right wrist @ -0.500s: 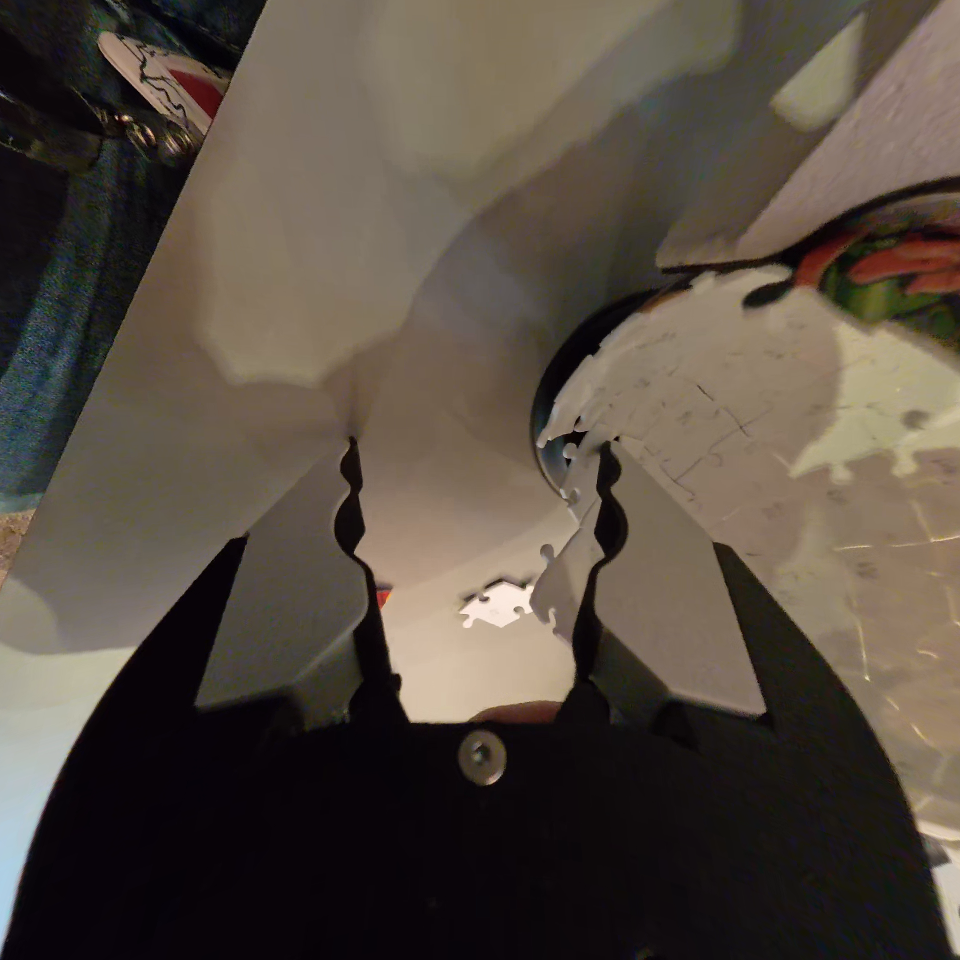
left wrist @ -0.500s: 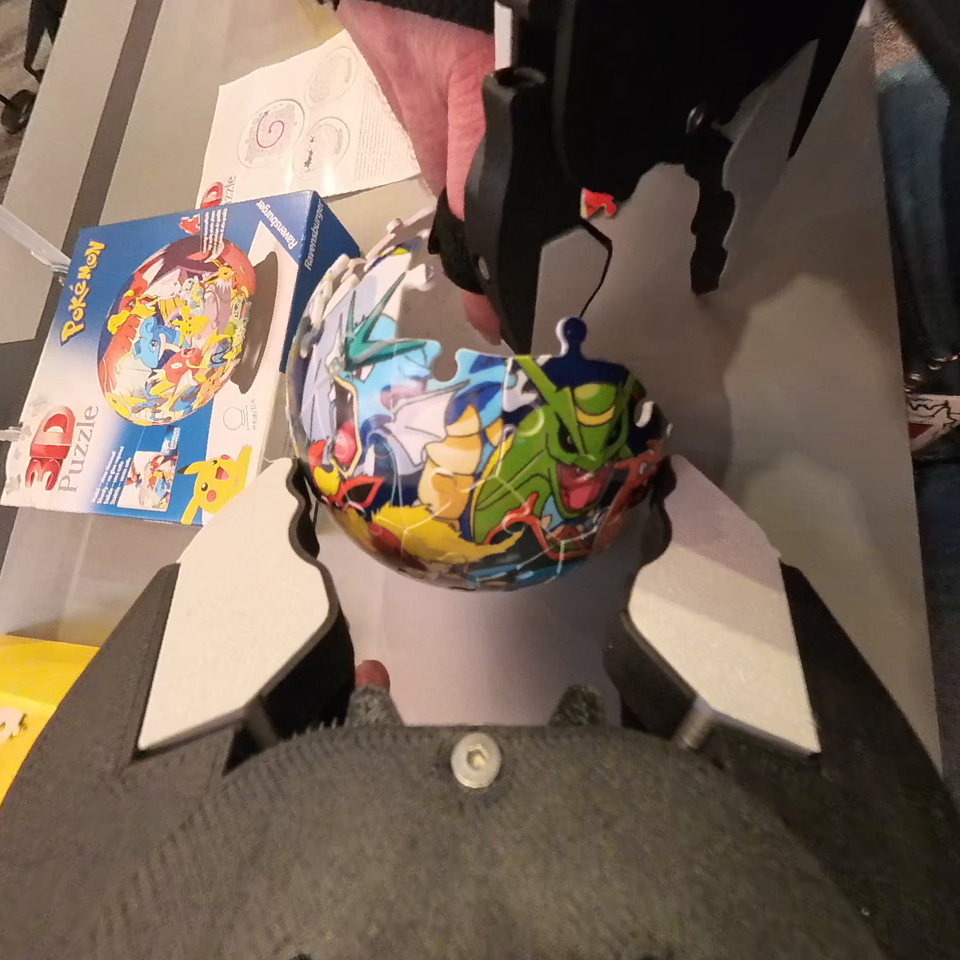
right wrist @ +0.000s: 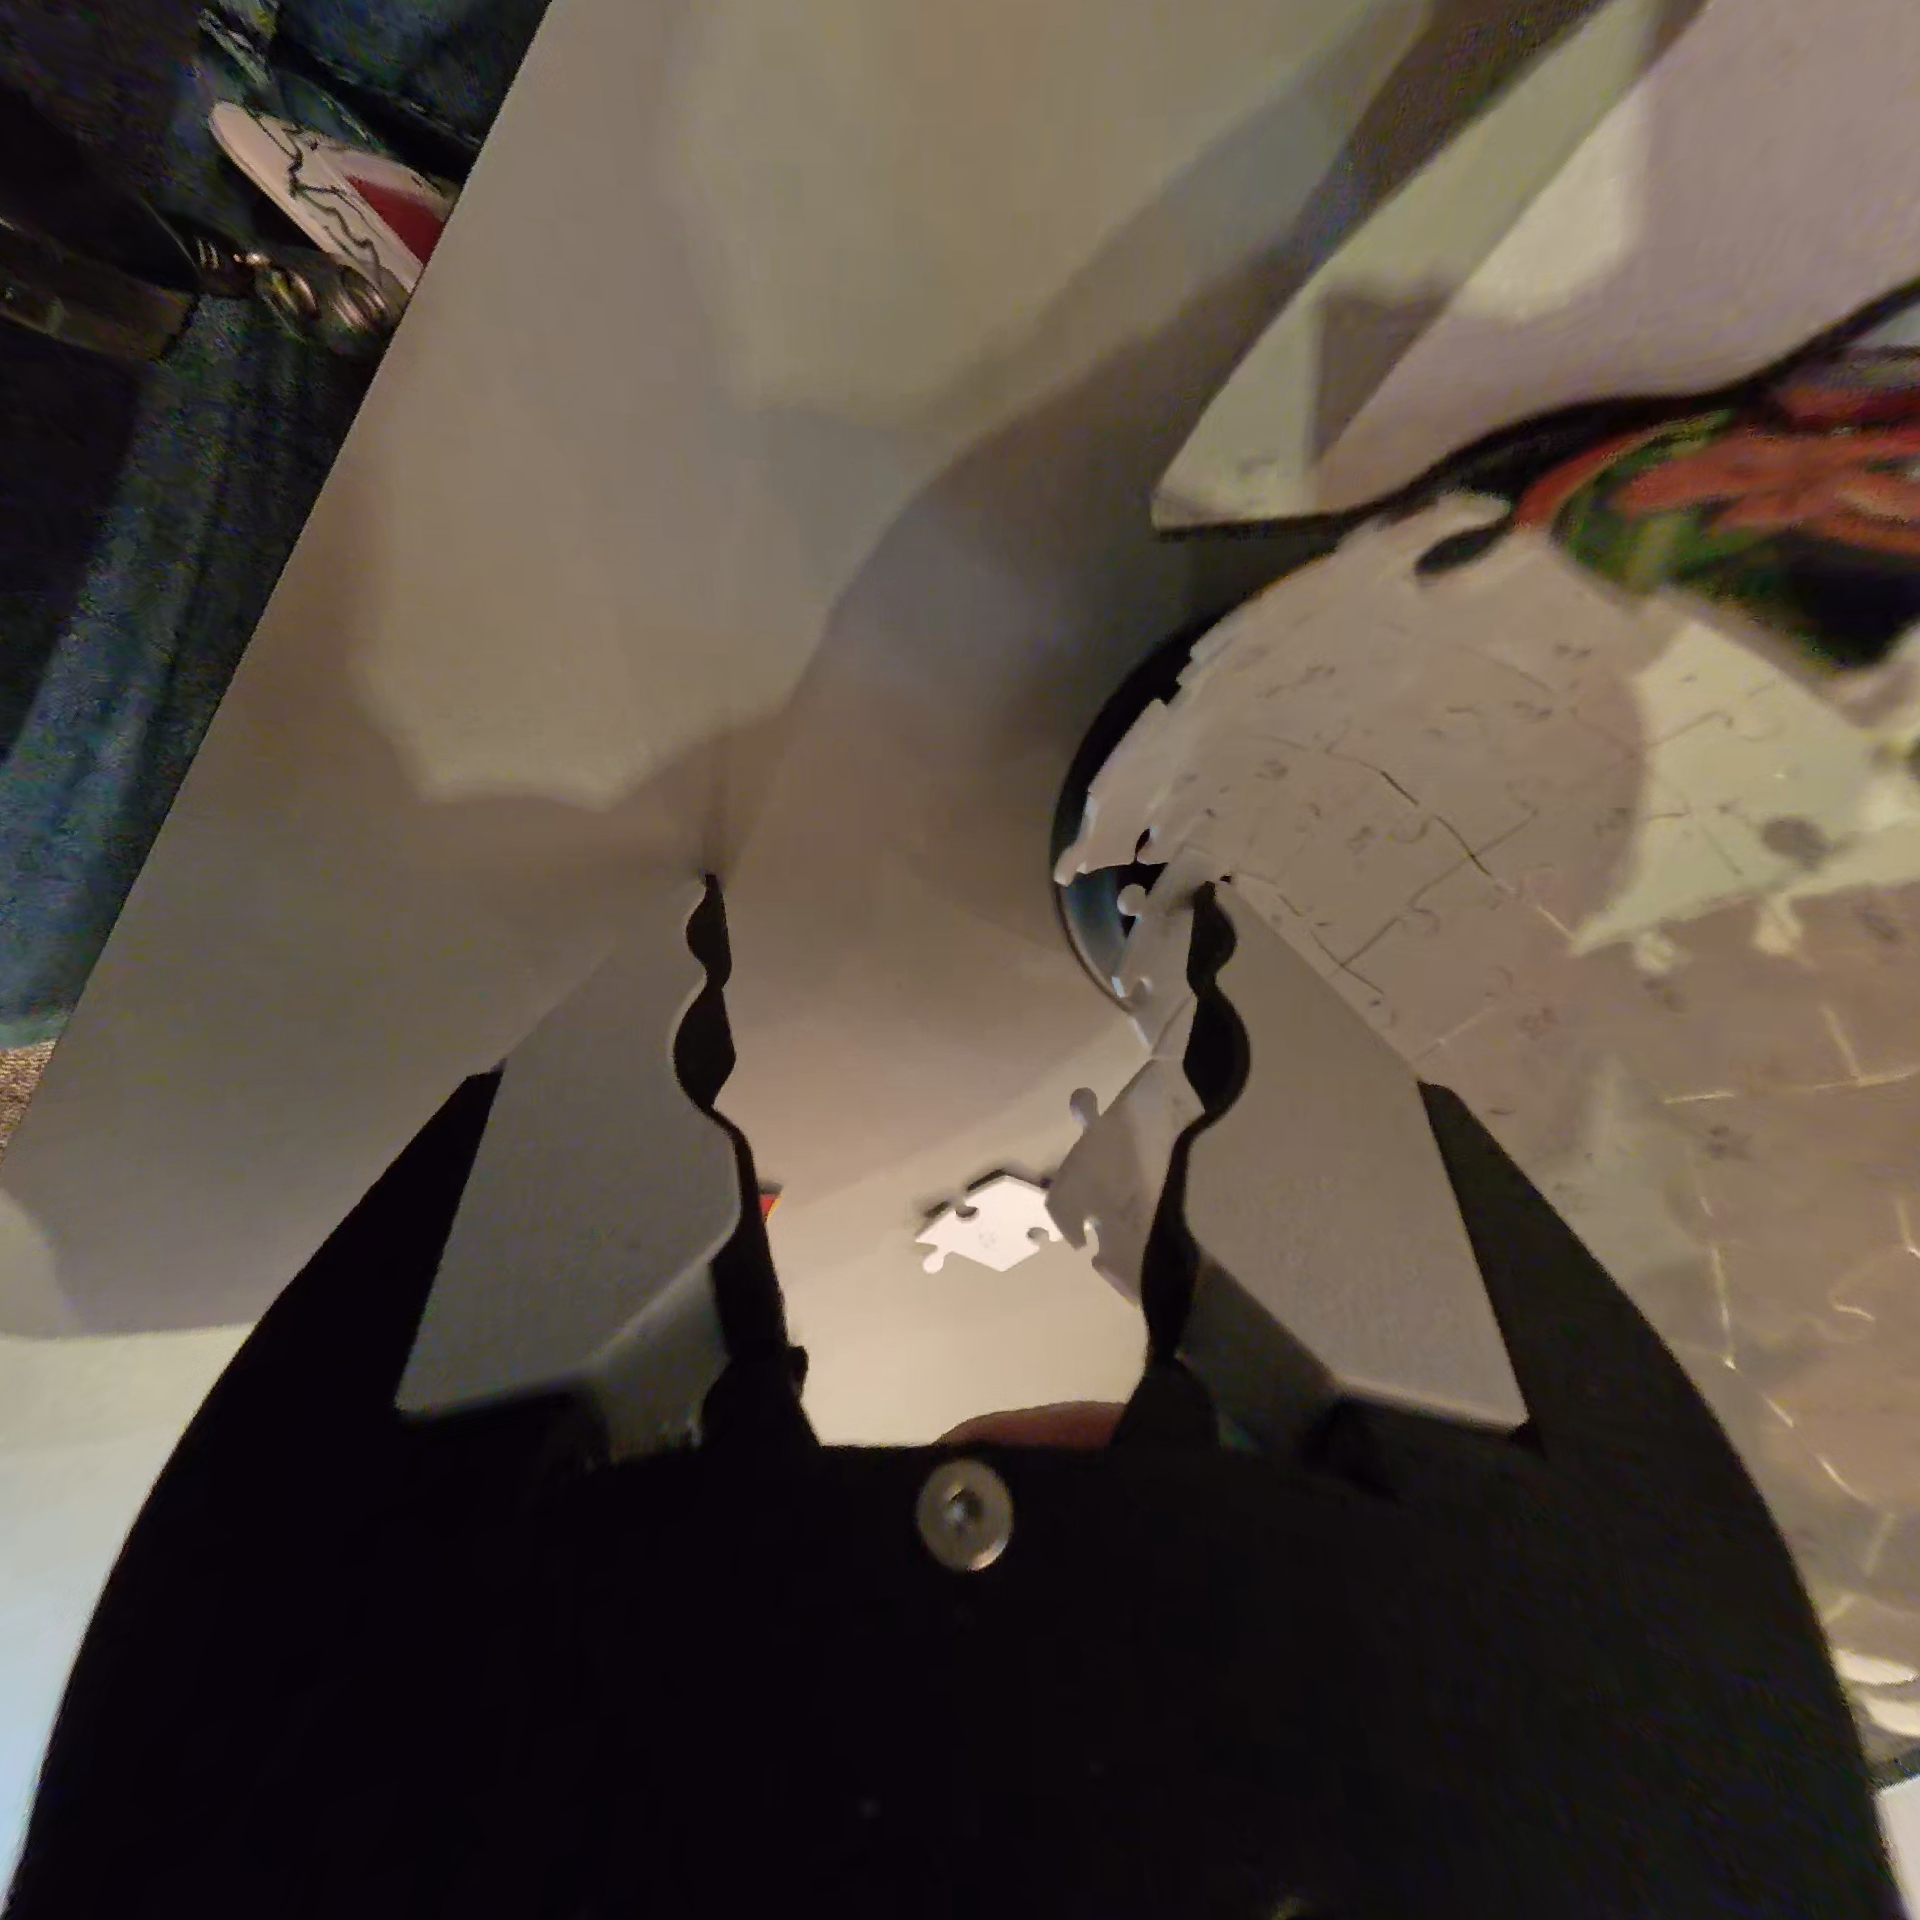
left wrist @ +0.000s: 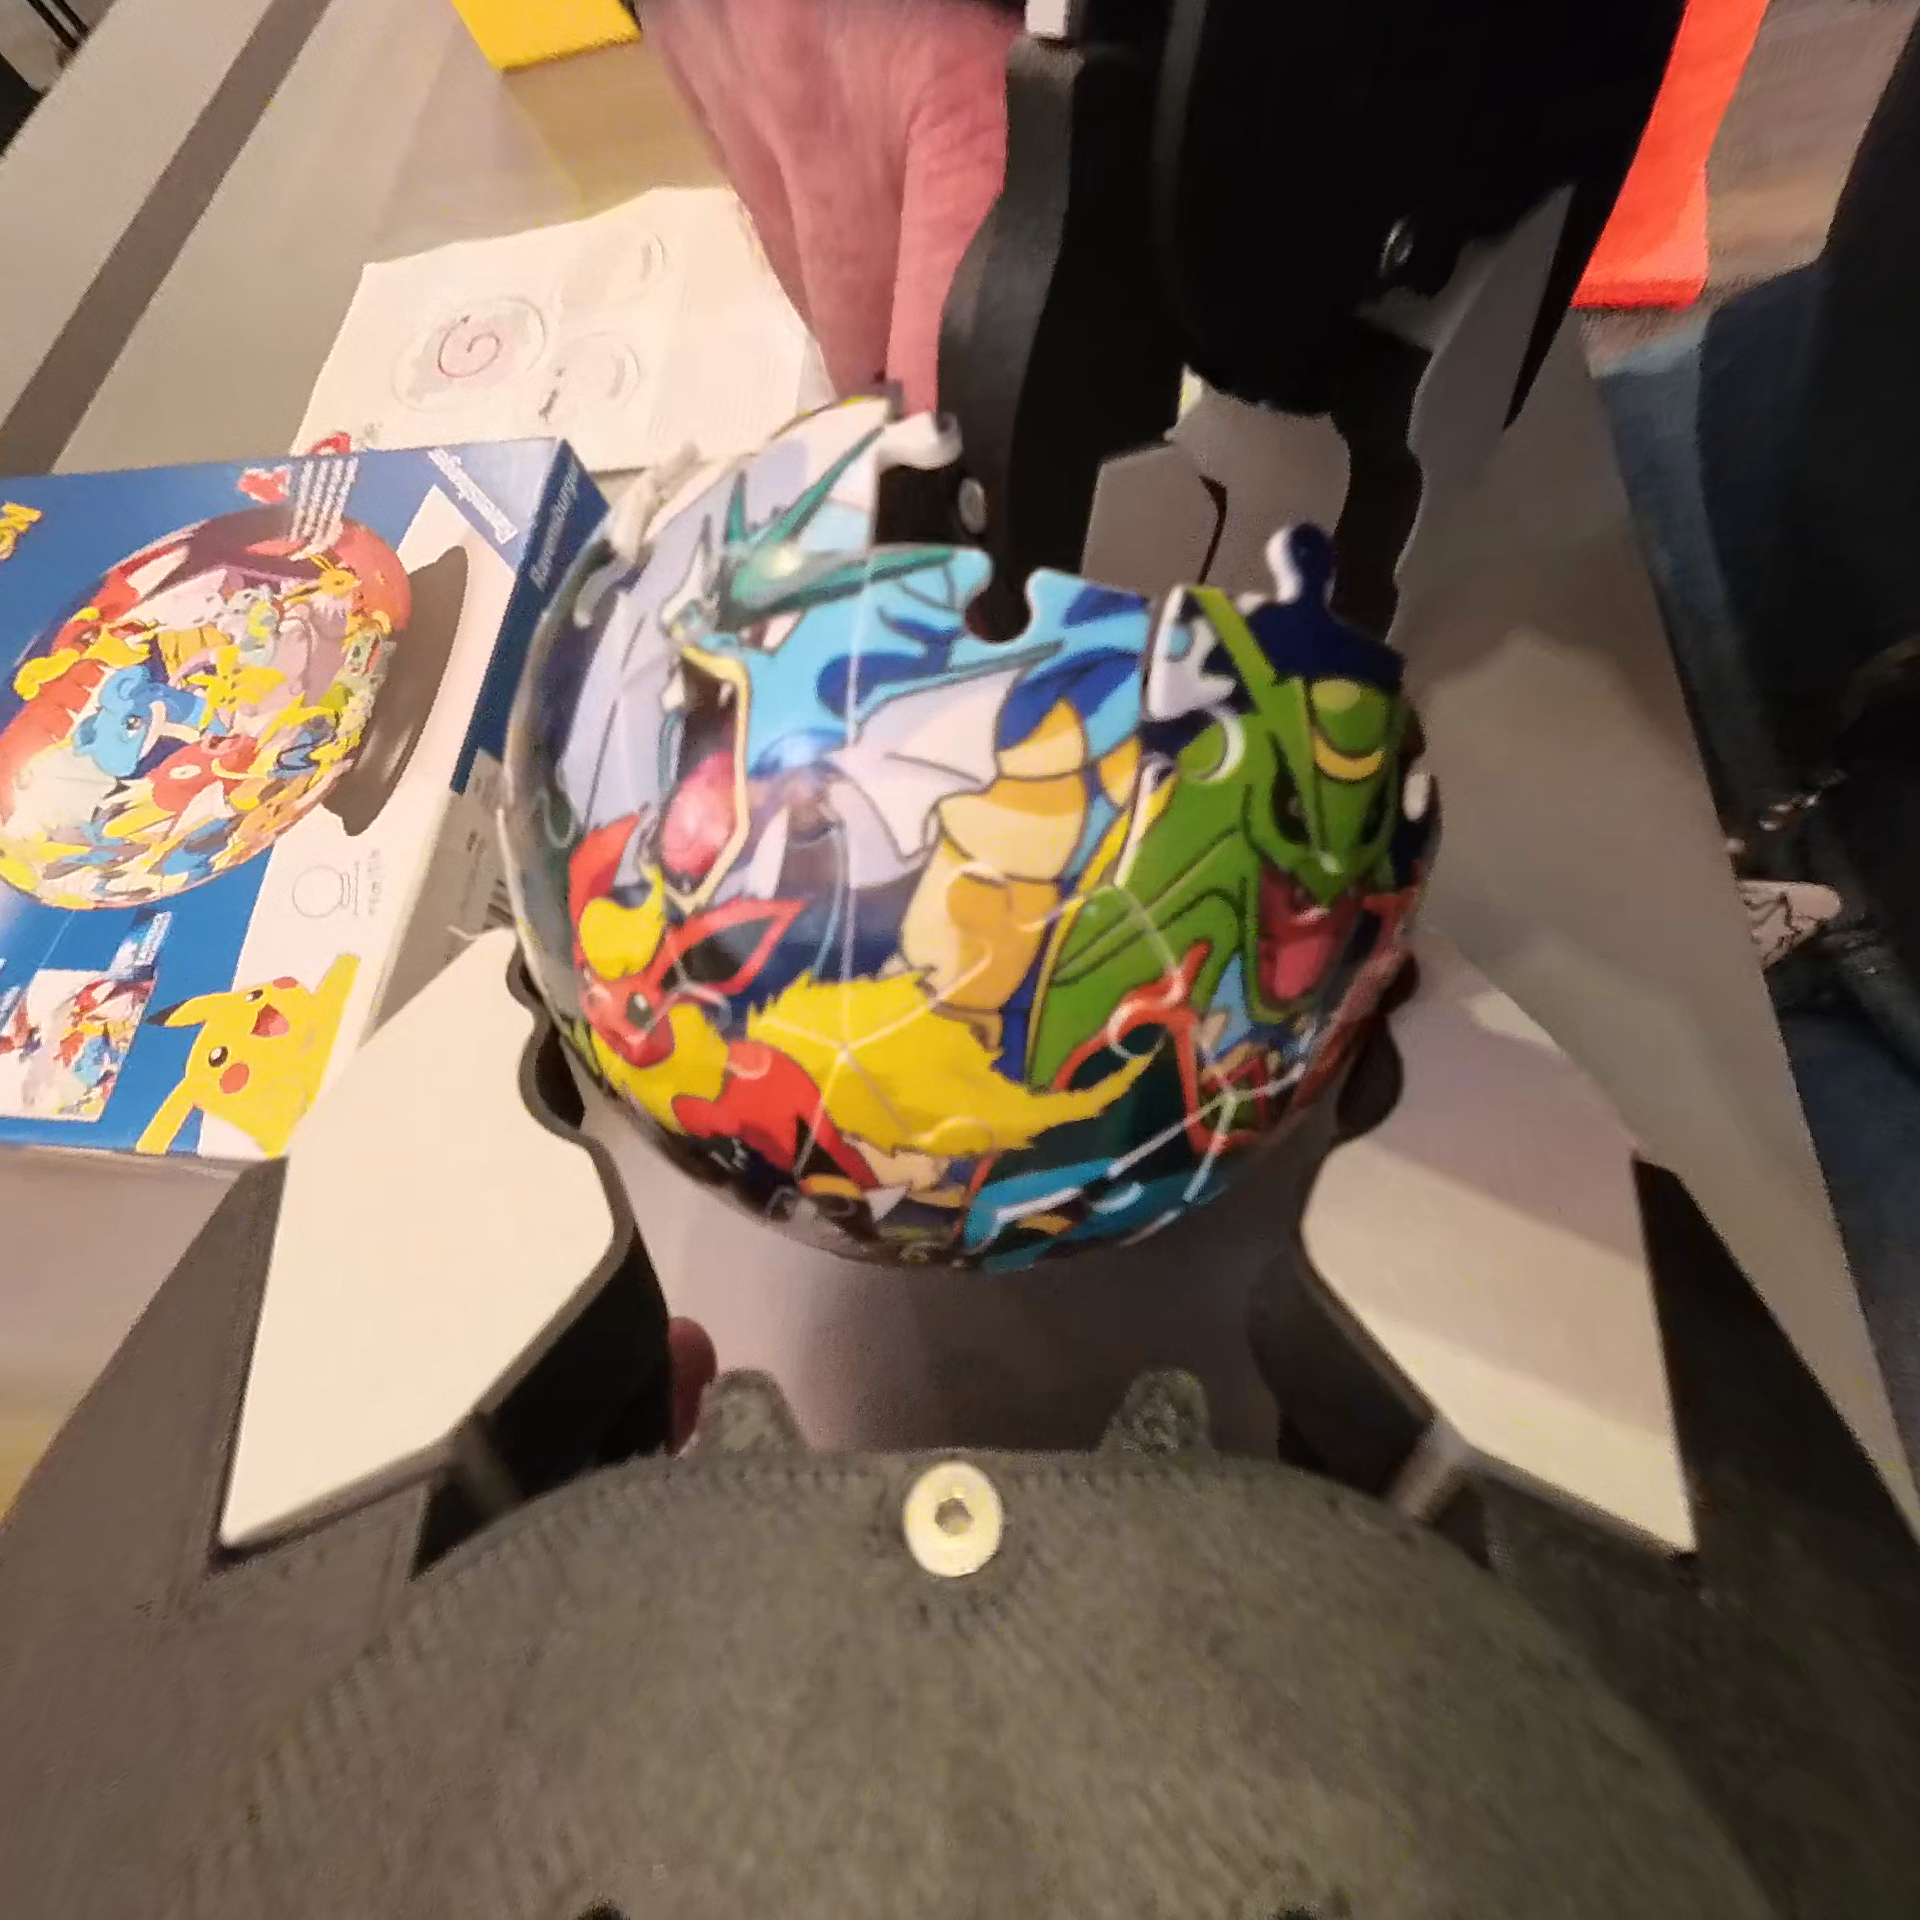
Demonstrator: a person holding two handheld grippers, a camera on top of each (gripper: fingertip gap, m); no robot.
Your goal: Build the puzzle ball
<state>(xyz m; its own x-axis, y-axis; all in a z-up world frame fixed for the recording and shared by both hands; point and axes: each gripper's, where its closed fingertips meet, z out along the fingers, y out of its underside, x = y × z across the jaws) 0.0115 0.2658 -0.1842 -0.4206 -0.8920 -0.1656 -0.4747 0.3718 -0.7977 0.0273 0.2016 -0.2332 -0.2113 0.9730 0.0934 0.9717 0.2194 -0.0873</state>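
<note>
Two hand-held grippers on one puzzle ball (left wrist: 977, 883): left hand-held gripper (left wrist: 961, 997) clamps the half-built ball between its fingers, above the desk (left wrist: 114, 1236). Right hand-held gripper (right wrist: 956, 894) stands spread, grasping nothing, its one finger (right wrist: 1309, 1049) against the ball's open rim; a loose puzzle piece (right wrist: 987, 1231) lies on the desk below. Puzzle box (left wrist: 239, 790) sits left of the ball, contents not visible.
</note>
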